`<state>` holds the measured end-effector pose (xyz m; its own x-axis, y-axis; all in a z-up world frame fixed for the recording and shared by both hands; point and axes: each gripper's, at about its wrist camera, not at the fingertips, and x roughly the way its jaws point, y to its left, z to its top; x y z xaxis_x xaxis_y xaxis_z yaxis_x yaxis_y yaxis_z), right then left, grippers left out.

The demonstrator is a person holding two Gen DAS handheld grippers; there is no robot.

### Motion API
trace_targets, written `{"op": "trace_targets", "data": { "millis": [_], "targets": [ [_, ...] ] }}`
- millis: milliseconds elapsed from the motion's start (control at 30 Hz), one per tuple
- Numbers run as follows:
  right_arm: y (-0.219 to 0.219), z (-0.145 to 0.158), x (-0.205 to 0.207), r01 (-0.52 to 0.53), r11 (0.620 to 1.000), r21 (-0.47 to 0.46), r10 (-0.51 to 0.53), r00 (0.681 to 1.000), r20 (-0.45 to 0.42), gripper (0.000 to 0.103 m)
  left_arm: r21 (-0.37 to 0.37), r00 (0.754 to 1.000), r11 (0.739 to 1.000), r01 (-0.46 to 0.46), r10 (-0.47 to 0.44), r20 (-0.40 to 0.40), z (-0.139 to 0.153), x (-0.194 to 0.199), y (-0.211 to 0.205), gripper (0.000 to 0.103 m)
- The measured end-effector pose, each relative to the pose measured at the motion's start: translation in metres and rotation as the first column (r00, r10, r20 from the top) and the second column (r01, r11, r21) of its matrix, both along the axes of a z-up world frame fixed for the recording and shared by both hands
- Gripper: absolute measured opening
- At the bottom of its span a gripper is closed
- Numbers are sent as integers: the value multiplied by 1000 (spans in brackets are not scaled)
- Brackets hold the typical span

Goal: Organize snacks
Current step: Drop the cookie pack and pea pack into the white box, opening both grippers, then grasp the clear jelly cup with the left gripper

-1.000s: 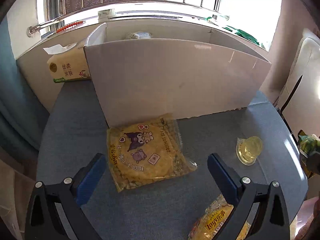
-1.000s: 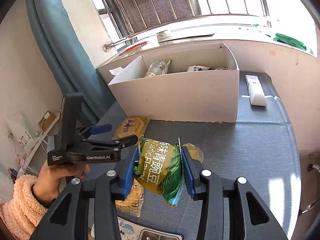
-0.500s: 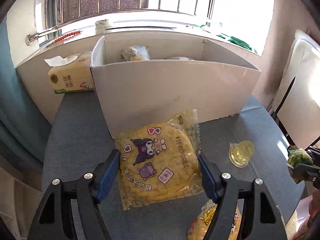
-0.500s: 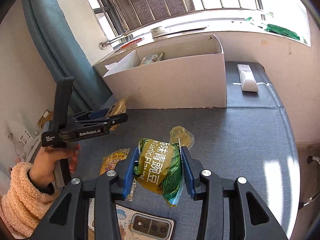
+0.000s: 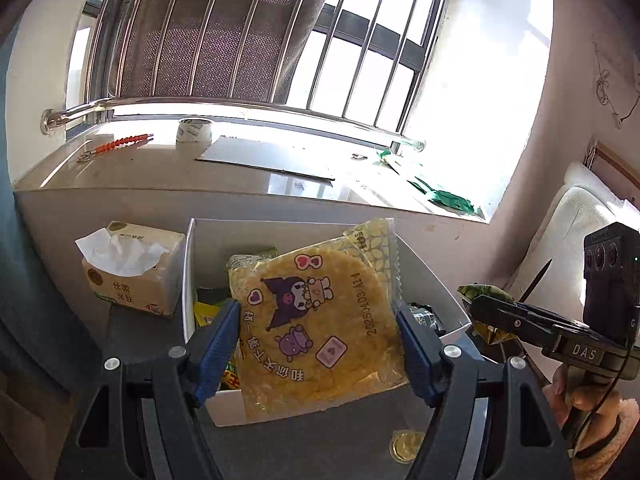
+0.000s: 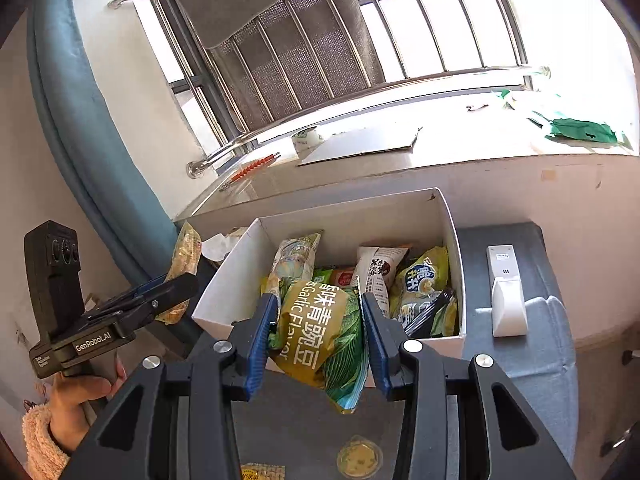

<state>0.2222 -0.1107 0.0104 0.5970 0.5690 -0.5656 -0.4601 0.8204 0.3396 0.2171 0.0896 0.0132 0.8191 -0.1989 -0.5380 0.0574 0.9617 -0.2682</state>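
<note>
Left wrist: jaws grip yellow packet (image 5: 320, 320), hiding box (image 5: 432, 276) contents | right jaws grip green bag (image 6: 320, 328)

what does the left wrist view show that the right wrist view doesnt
Only the left wrist view shows the face of the yellow cartoon-printed snack pack clamped in the left gripper, and the printed side of the tissue pack.

Only the right wrist view shows the green garlic-flavour pea bag gripped by the right gripper, and a white remote beside the box.

Both show the white cardboard box with snacks inside, the small jelly cup on the table, and the windowsill.
</note>
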Motion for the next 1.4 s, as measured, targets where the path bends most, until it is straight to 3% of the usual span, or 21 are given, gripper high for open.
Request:
{"op": "trace_targets", "data": {
  "millis": [167,267,300,333,367,400,500,633,867,1033,1200,1400],
  "targets": [
    [14,-3,59,44,998,-48,-46,997,-56,46,-5,999,1000,-13,13,-45,0,50,12,78],
    [19,-3,70,47,996,-74,-50,998,-36,48,4,998,1000,-19,19,-63,-4,70,18,80],
    [21,-3,72,45,995,-87,-47,999,-21,51,7,996,1000,-14,15,-87,-7,76,19,92],
    [22,-3,73,51,994,-101,-52,999,-4,65,6,991,1000,-7,8,-135,-14,82,20,103],
    [23,-4,74,64,991,-115,-65,998,-5,96,10,984,1000,-15,17,-175,-20,87,22,103],
    [22,-6,76,70,990,-123,-73,997,-18,103,28,981,999,-28,32,-190,-23,88,23,103],
    [17,-11,70,77,986,-148,-82,996,-29,103,67,982,997,-48,59,-181,-32,78,26,103],
    [12,-11,54,70,982,-176,-72,997,-3,103,40,986,998,-39,45,-161,-30,59,27,103],
    [-11,-3,-2,18,997,-76,-16,1000,23,103,55,998,998,31,-27,-60,-7,-6,3,103],
    [-27,-15,-56,-36,998,-59,38,999,23,103,82,996,993,86,-85,-16,-10,-62,-25,103],
    [-46,-45,-106,-22,999,-36,21,1000,-18,103,150,992,981,126,-122,-36,-35,-101,-56,103],
    [-72,-86,-161,11,1000,-27,-13,997,-78,103,155,970,966,207,-182,-164,-90,-110,-88,103]
  ]
}}
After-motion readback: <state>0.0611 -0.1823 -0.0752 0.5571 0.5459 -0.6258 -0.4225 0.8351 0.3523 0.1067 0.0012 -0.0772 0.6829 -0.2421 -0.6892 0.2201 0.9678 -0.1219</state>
